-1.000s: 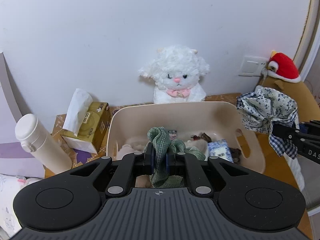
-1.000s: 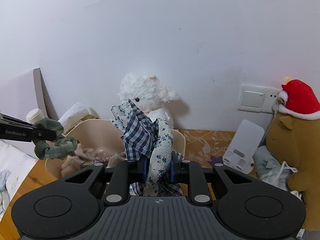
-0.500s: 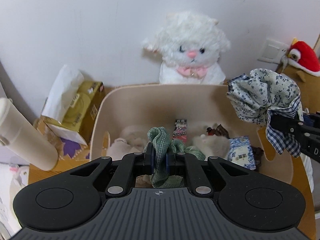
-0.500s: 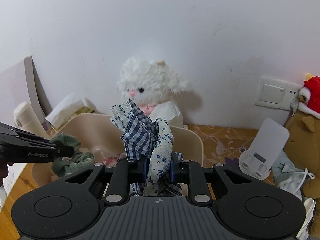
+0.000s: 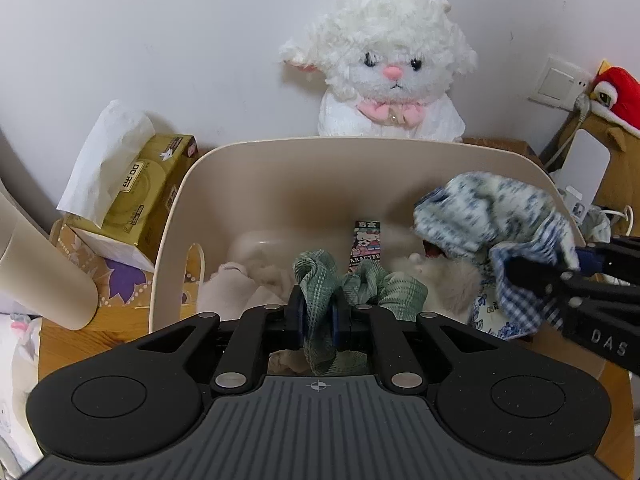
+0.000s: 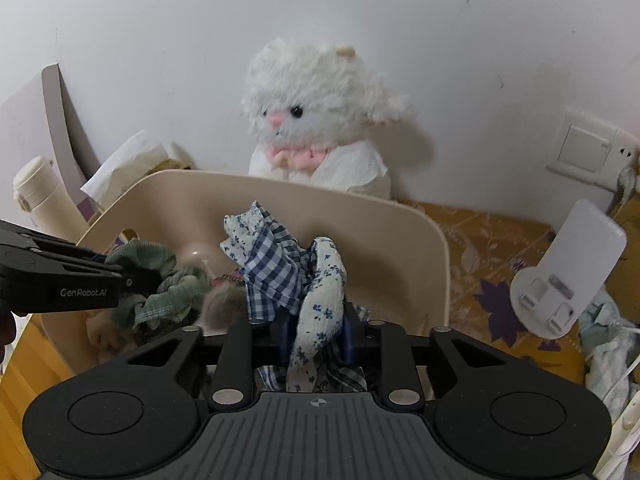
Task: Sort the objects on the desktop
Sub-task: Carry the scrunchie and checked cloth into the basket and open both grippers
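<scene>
A beige bin [image 5: 280, 160] fills the middle of both views, with soft pale items and a small printed card inside. My left gripper [image 5: 318, 312] hangs over its near side, pads still pressed on a green checked scrunchie [image 5: 320, 276] while the jaws begin opening. From the right wrist view that gripper [image 6: 132, 280] reaches in from the left with the green scrunchie [image 6: 160, 280]. My right gripper [image 6: 316, 328] grips a blue-and-white scrunchie [image 6: 276, 264] above the bin's [image 6: 380, 232] right part; its jaws are opening with the cloth between them. The left wrist view shows this gripper [image 5: 536, 272] and scrunchie [image 5: 480, 208], blurred.
A white plush lamb [image 5: 384, 68] sits against the wall behind the bin. A gold tissue box [image 5: 148, 188] and a cream bottle [image 5: 36, 264] stand left of it. To the right are a white phone stand [image 6: 568, 268], a cable and a red-hatted brown plush [image 5: 612, 92].
Both grippers have come down and closer to the bin, each still carrying its scrunchie. The right one has shifted left, from beside the bin to over its right part.
</scene>
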`<state>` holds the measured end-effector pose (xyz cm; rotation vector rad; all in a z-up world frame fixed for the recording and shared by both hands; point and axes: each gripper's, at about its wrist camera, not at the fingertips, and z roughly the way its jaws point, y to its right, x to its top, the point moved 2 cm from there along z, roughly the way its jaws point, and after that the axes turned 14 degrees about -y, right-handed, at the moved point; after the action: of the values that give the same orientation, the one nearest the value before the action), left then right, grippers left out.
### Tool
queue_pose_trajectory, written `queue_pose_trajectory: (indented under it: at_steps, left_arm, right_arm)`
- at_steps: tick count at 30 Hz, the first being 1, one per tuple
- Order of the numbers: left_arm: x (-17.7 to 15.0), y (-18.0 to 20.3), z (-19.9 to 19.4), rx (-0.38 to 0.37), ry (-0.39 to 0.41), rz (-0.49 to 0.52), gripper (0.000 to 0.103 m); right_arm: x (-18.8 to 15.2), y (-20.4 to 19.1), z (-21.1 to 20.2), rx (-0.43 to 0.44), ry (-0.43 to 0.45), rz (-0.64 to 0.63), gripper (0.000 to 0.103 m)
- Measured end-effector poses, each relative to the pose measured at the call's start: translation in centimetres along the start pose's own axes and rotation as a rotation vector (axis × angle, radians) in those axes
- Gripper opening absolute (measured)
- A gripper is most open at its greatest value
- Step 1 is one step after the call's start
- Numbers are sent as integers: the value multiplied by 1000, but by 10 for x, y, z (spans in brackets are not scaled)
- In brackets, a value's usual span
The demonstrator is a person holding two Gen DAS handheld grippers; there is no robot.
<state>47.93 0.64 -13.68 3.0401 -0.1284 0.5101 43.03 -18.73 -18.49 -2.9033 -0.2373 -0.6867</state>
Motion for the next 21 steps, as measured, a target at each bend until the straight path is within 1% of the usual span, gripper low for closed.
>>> queue_pose_trajectory:
  at_steps: [1, 2, 4, 5, 6, 7, 11, 13, 14, 15, 18, 20, 21]
  left_arm:
    - [0, 0, -1, -3, -1, -5, 20]
    - [0, -1, -1, -6, -4, -8, 24]
    - [1, -1, -4, -11, -3, -15, 41]
    - [0, -1, -6, -9, 3, -17, 44]
    - [0, -1, -8, -7, 8, -19, 51]
    - [0, -1, -10, -6, 9, -23, 54]
    - [-3, -1, -18, 0, 17, -30, 57]
    - [-4, -1, -23, 8, 25, -27, 62]
    - [-5, 0, -27, 8, 26, -25, 63]
    - [-6, 0, -31, 4, 27, -25, 64]
    - [-10, 1, -42, -7, 45, -27, 66]
    - [-12, 2, -49, -1, 56, -27, 68]
    - [-13, 3, -53, 3, 61, -26, 72]
  right_arm:
    - [-1, 0, 0, 5, -2, 9, 45]
    - [-1, -1, 0, 13, -3, 14, 48]
    - [0, -4, -2, 18, -2, 11, 51]
    - [0, -5, -4, 20, 0, 8, 57]
    - [1, -6, -5, 22, 4, 8, 65]
    - [2, -7, -8, 23, 9, 9, 68]
    - [3, -9, -18, 19, 18, 13, 79]
    - [3, -10, -22, 13, 23, -1, 91]
    - [3, -12, -25, 7, 29, -10, 101]
    - [2, -13, -29, 0, 40, -15, 103]
    - [0, -13, -40, 1, 61, -18, 103]
    - [-1, -12, -46, 4, 70, -12, 103]
    - [-2, -12, -49, 4, 73, -11, 103]
